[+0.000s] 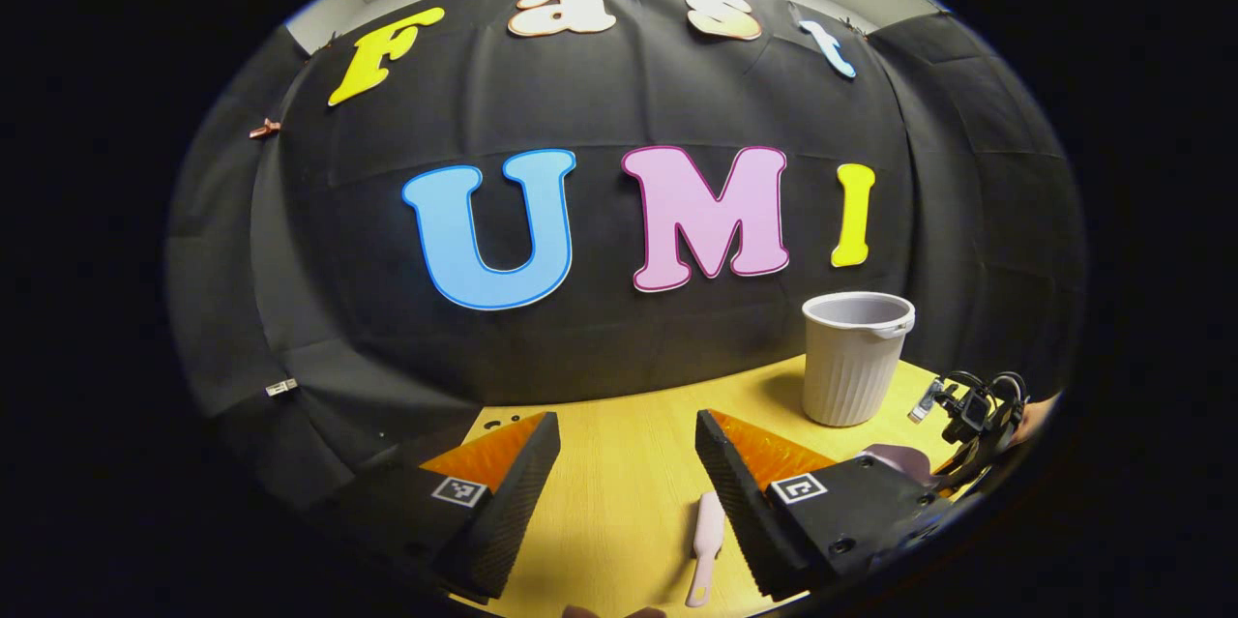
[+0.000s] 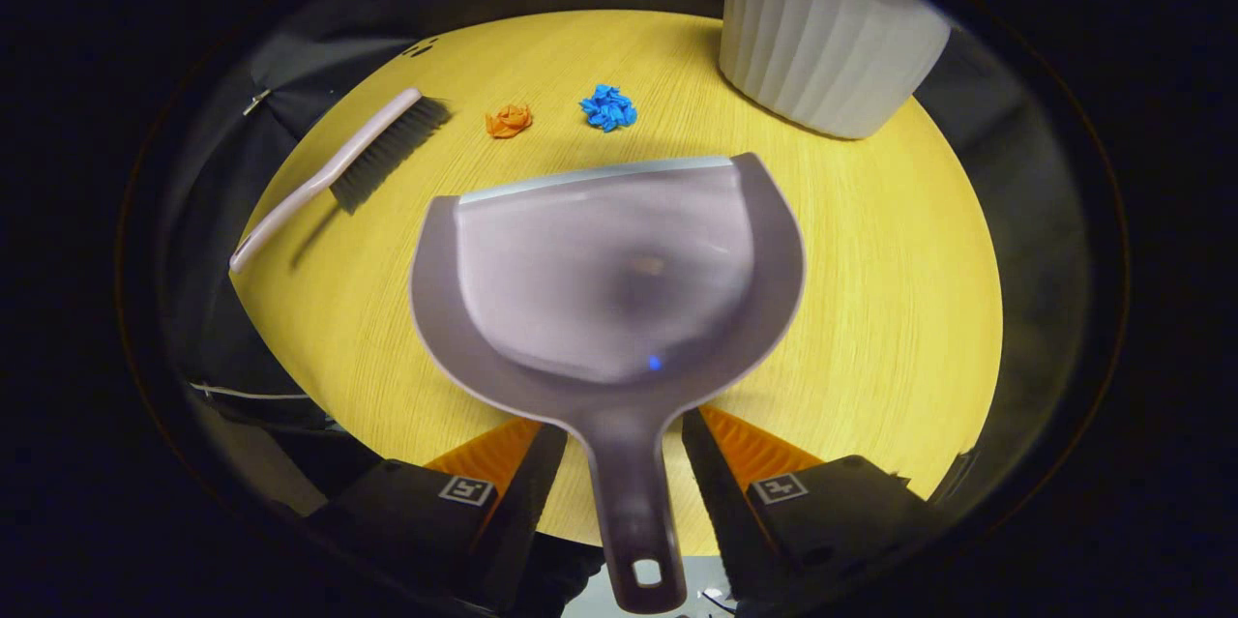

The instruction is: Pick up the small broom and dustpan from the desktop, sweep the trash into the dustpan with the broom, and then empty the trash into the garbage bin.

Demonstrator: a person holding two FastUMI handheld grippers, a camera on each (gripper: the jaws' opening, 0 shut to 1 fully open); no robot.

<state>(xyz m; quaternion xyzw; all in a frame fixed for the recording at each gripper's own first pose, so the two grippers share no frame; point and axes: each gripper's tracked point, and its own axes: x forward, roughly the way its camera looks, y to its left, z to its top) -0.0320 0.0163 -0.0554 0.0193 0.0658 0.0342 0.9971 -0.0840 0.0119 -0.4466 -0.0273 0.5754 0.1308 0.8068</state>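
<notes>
Black cloth walled the booth behind a yellow wood-grain tabletop [image 2: 870, 309].

In the left gripper view, the left claw [image 1: 627, 502] hung above the tabletop with its fingers spread wide, gripping nothing. A pale pink broom handle [image 1: 705, 548] lay on the wood between those fingers, near the 6 o'clock edge and close beside the finger on the 3 o'clock side. A grey ribbed garbage bin [image 1: 854, 357] stood upright toward 3 o'clock, open at the top. Just past it, at about 4 o'clock, the other gripper [image 1: 972, 410] showed small and partly hidden, so its fingers could not be made out there.

In the right gripper view, the right claw [image 2: 619, 478] was open, its two fingers standing on either side of the dustpan's handle with a gap on each side; neither finger pressed on it. The grey dustpan [image 2: 604, 279] lay flat at the centre, its mouth pointing to 12 o'clock and its handle running down to 6 o'clock. The small broom [image 2: 338, 168] lay at about 10 o'clock, dark bristles up toward 11 o'clock, handle slanting down toward 9 o'clock, well apart from the dustpan. Two bits of trash sat just beyond the dustpan's lip: an orange crumpled scrap [image 2: 509, 120] at 11 o'clock and a blue crumpled scrap [image 2: 608, 107] near 12 o'clock. The bin stood at about 1 o'clock
</notes>
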